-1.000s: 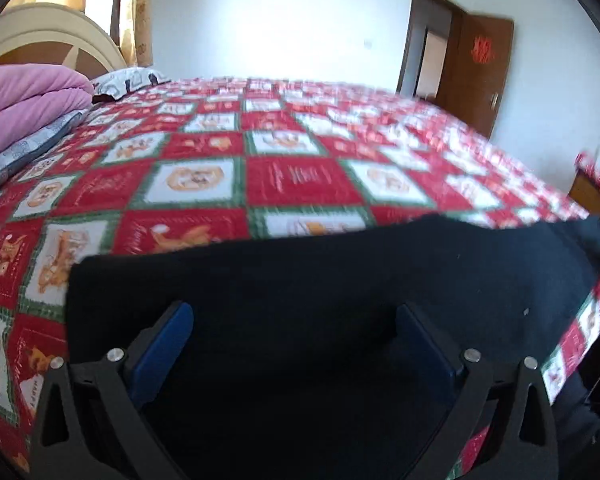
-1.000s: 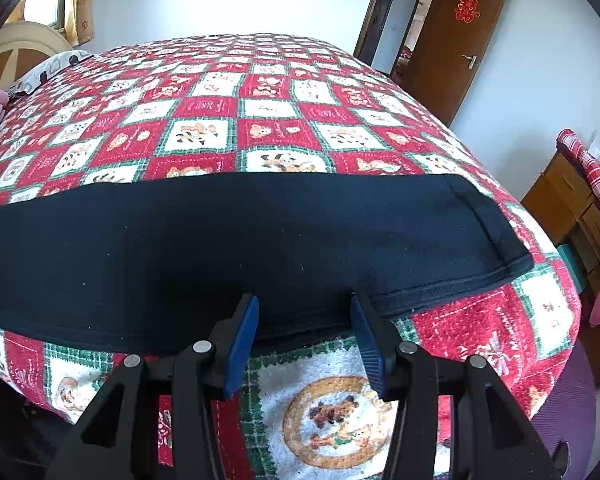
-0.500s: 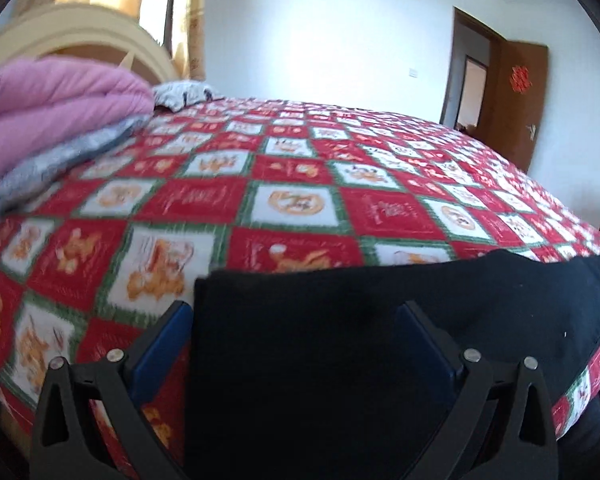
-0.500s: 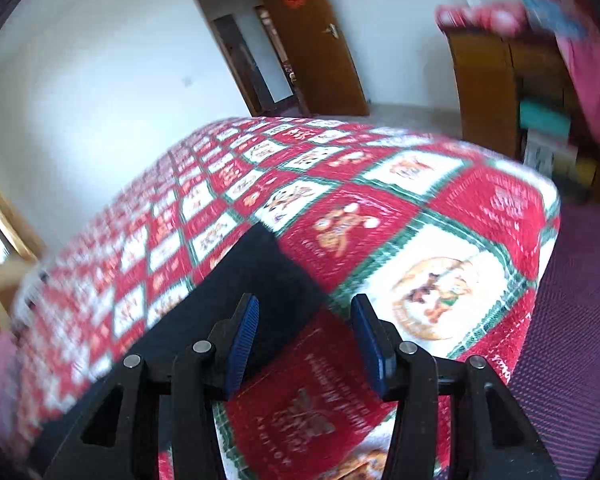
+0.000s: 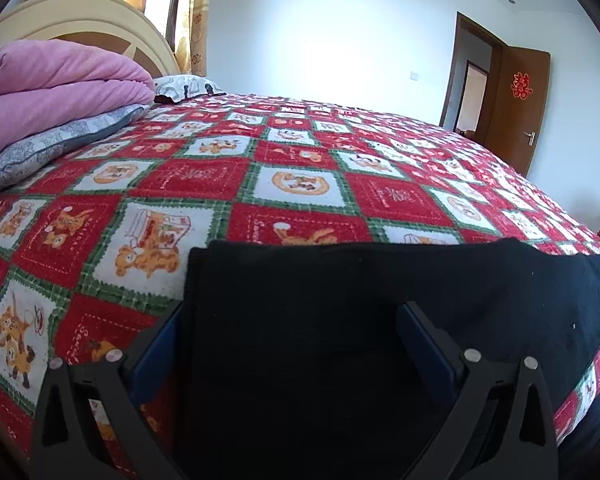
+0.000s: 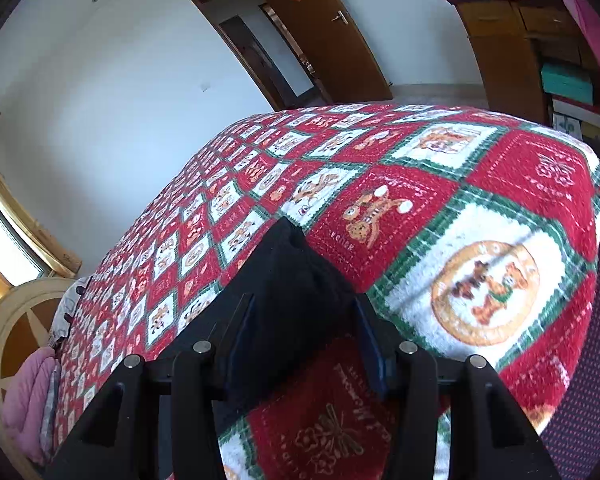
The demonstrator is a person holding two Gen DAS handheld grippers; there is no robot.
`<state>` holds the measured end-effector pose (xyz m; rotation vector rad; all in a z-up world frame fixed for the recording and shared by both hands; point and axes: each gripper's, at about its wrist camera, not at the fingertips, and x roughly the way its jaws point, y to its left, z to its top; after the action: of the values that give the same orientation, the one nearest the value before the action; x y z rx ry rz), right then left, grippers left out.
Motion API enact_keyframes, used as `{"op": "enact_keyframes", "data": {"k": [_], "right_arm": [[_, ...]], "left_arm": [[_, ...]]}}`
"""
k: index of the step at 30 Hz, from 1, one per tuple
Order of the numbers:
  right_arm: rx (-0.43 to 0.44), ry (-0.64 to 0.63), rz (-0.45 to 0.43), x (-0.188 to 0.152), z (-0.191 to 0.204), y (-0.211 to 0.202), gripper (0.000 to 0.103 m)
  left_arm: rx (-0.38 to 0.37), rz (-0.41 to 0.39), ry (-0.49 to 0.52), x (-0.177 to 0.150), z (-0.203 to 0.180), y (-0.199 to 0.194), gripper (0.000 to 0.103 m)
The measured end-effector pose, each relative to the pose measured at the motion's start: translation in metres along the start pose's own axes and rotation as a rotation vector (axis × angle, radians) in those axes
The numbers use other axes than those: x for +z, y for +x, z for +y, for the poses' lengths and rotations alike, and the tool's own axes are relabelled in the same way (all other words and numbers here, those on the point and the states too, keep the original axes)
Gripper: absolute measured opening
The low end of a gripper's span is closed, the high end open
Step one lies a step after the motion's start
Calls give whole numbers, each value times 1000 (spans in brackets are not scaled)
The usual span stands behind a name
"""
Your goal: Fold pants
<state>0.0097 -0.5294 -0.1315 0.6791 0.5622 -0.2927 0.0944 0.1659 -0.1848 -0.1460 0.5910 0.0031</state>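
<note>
The black pants [image 5: 360,300] lie flat along the near edge of the bed. In the left wrist view my left gripper [image 5: 292,320] is open, and the pants' left end lies between its blue pads [image 5: 156,348]. In the right wrist view the pants [image 6: 284,276] show as a dark corner. My right gripper [image 6: 304,312] is open, its jaws standing on either side of that corner, low over the bedspread. I cannot tell whether either gripper touches the cloth.
The bed has a red, green and white patchwork bedspread [image 5: 300,184]. A folded pink quilt [image 5: 56,80] and pillows lie at the headboard. A brown door [image 6: 320,32] and a wooden cabinet [image 6: 512,52] stand beyond the bed's foot.
The left gripper moved left to the pants' left end. The right gripper swung right and tilted, from the middle of the pants' near edge to their right corner.
</note>
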Motion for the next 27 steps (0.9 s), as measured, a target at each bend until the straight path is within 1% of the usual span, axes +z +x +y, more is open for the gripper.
{"op": "enact_keyframes", "data": {"k": [7,8,9,11,14,18,23,27], "right_arm": [[6,-1,-43,-1,-5,-2,49],[3,-4,-54,-1,-5,-2,46],[-3,-8,-64,-2,-6,-2,35],[-18,-24,-70,-2,-6,-2,17],[-2,-7,-81,-2,-9,-4,16],[-22,-51,-115,-4,1,-9,13],[-39,-152,-179,-10,27,-23,12],[-55,-274,-233,-19,58,-35,12]], "left_arm": [[-4,-14,-2,-2,1,0,103],[-5,-15,-2,-2,2,0,103],[-4,-17,-2,-2,2,1,103],[-3,-20,-2,-2,2,1,103],[0,-29,-1,-3,1,2,103],[9,-44,-8,-4,0,2,103],[8,-46,-8,-3,0,3,103],[7,-46,-8,-4,1,3,103]]}}
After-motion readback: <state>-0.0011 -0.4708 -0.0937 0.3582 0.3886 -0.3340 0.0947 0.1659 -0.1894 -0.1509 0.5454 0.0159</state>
